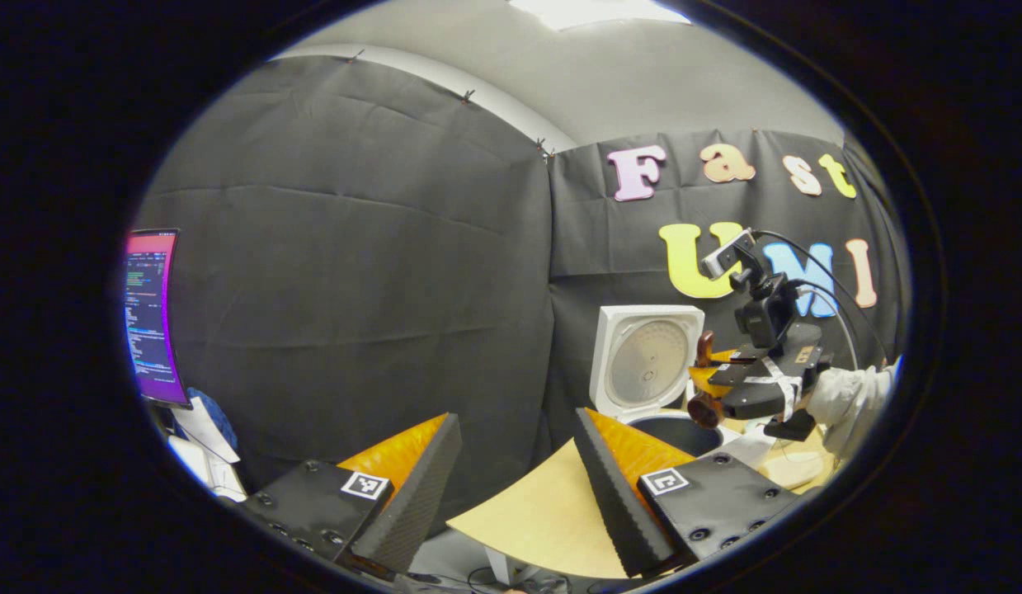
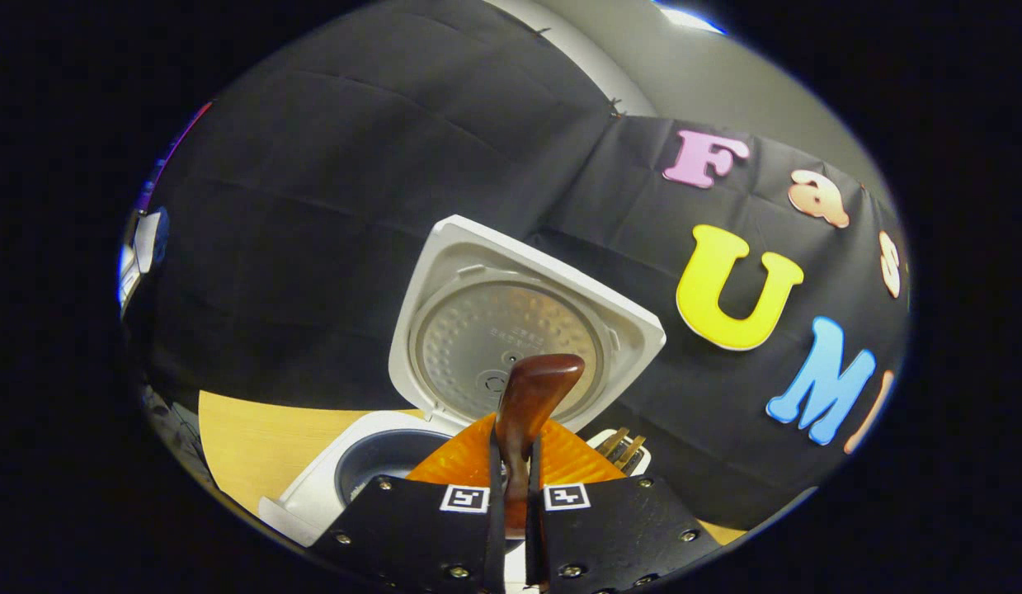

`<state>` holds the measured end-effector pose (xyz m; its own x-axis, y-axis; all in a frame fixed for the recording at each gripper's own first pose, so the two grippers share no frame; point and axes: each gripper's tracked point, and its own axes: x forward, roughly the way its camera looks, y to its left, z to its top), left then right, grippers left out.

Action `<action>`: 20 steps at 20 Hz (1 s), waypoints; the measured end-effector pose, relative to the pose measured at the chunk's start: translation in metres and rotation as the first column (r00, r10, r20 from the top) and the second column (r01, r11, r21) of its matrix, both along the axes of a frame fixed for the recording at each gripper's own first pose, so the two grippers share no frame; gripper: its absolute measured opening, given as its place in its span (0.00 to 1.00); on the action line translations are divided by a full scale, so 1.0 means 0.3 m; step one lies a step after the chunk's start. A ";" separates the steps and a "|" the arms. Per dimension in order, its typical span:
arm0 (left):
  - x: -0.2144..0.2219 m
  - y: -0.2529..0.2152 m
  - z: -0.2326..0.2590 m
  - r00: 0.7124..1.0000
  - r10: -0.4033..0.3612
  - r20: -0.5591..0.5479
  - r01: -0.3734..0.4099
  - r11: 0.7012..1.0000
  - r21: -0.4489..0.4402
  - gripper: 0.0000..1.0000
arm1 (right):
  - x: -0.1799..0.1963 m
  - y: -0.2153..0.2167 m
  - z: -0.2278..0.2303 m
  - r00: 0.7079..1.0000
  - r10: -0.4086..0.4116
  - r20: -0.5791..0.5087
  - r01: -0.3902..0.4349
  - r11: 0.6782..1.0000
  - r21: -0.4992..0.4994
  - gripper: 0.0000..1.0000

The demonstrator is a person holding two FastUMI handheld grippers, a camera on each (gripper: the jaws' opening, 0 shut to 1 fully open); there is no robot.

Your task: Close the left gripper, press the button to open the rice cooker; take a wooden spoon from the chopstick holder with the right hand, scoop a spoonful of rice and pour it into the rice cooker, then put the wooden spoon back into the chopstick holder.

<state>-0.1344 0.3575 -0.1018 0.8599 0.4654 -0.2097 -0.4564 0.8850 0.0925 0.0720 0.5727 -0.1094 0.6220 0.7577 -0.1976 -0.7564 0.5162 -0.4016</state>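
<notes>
Wooden spoon [image 2: 527, 404] sits clamped between the right gripper [image 2: 511, 483] jaws, which are clenched on its handle w/ both fingers pressing it; spoon stands upright, its dark brown end poking up past the fingertips. Can't tell if any rice is on it. In right gripper view, just beyond the spoon is the rice cooker [image 2: 329, 487], white body w/ the dark inner pot open below and left of the jaws. Lid [image 2: 519, 322] is swung up, roughly vertical, its round metal inner plate facing the camera. Chopstick holder [image 2: 622, 445] peeks out just right of the spoon, beside the cooker, a couple of utensil tops showing; mostly hidden by the fingers. Counter [image 2: 255, 437] is light wood, bare patch left of the cooker. In left gripper view, the left gripper [image 1: 511, 478] jaws are released, wide gap between the fingers, nothing in them, held over the near counter edge [image 1: 527, 520]. Farther right in that view: cooker [image 1: 675, 429] w/ lid up, and the right gripper [image 1: 708, 388] over it, spoon [image 1: 705, 379] in its grip, held by a hand in a pale sleeve [image 1: 849, 396]. Far left, a lit monitor [image 1: 152, 318] near the booth's black cloth wall [image 1: 354, 272].
</notes>
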 end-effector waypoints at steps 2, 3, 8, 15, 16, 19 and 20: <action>0.000 0.001 0.008 1.000 -0.001 0.005 0.001 1.000 0.003 0.95 | -0.009 -0.008 0.017 0.999 0.002 -0.040 -0.001 1.000 0.029 0.10; 0.006 -0.005 0.017 1.000 -0.002 0.008 0.002 1.000 0.006 0.95 | -0.007 -0.021 0.031 0.998 -0.002 -0.068 0.005 0.999 0.046 0.10; 0.061 -0.036 0.048 1.000 -0.020 0.024 0.020 1.000 0.012 0.95 | 0.047 -0.175 0.162 0.982 -0.039 -0.184 0.076 0.977 0.199 0.10; 0.214 -0.174 0.091 0.993 -0.100 0.061 0.100 0.995 0.004 0.94 | 0.161 -0.538 0.272 0.962 -0.161 -0.222 0.220 0.936 0.275 0.10; 0.241 -0.202 0.094 0.991 -0.117 0.066 0.117 0.993 0.005 0.92 | 0.170 -0.596 0.273 0.958 -0.184 -0.220 0.243 0.930 0.277 0.10; 0.319 -0.304 0.108 0.983 -0.168 0.077 0.168 0.986 0.005 0.92 | 0.219 -0.781 0.276 0.942 -0.260 -0.214 0.314 0.909 0.276 0.10; 0.344 -0.339 0.110 0.979 -0.184 0.082 0.185 0.983 0.003 0.92 | 0.234 -0.844 0.266 0.933 -0.286 -0.217 0.340 0.900 0.273 0.10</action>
